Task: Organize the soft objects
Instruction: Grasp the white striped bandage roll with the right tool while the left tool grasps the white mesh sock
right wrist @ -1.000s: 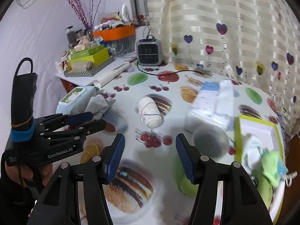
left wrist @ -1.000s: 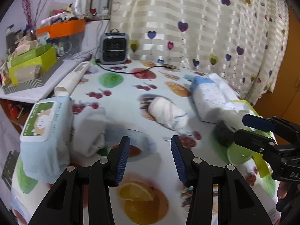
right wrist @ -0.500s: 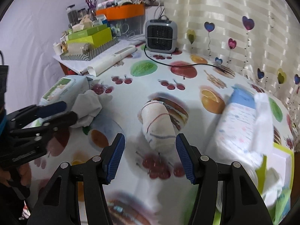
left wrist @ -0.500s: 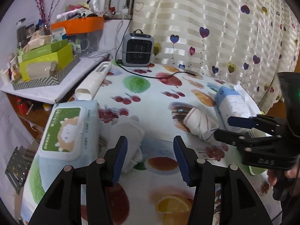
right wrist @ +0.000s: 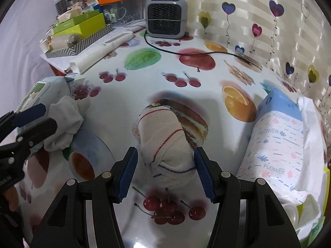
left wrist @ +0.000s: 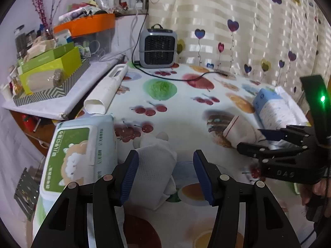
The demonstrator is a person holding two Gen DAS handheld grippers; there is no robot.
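Observation:
In the left wrist view my left gripper (left wrist: 166,175) hangs over a crumpled white sock (left wrist: 153,171) on the fruit-print tablecloth. Its jaws are opening, and the sock lies between them near the left pad (left wrist: 129,175), not squeezed. In the right wrist view my right gripper (right wrist: 165,173) stands open around the near end of a rolled cream sock (right wrist: 163,142) with red and blue stripes. The pads flank it without pressing. That roll (left wrist: 238,132) and the right gripper (left wrist: 250,139) also show at the right of the left view. The left gripper (right wrist: 48,116) and the white sock (right wrist: 64,124) show at the left of the right view.
A wet-wipes pack (left wrist: 76,157) lies just left of the white sock. A blue-and-white tissue pack (right wrist: 277,136) lies right of the roll, with a green box (right wrist: 310,212) beyond it. A grey heater (left wrist: 158,48) with its cable, a white tube (left wrist: 109,88) and a cluttered side shelf (left wrist: 47,78) stand at the back.
Both grippers moved forward and down toward the table. The left jaws widened and now bracket the white sock. The right jaws, unchanged in width, now bracket the rolled sock.

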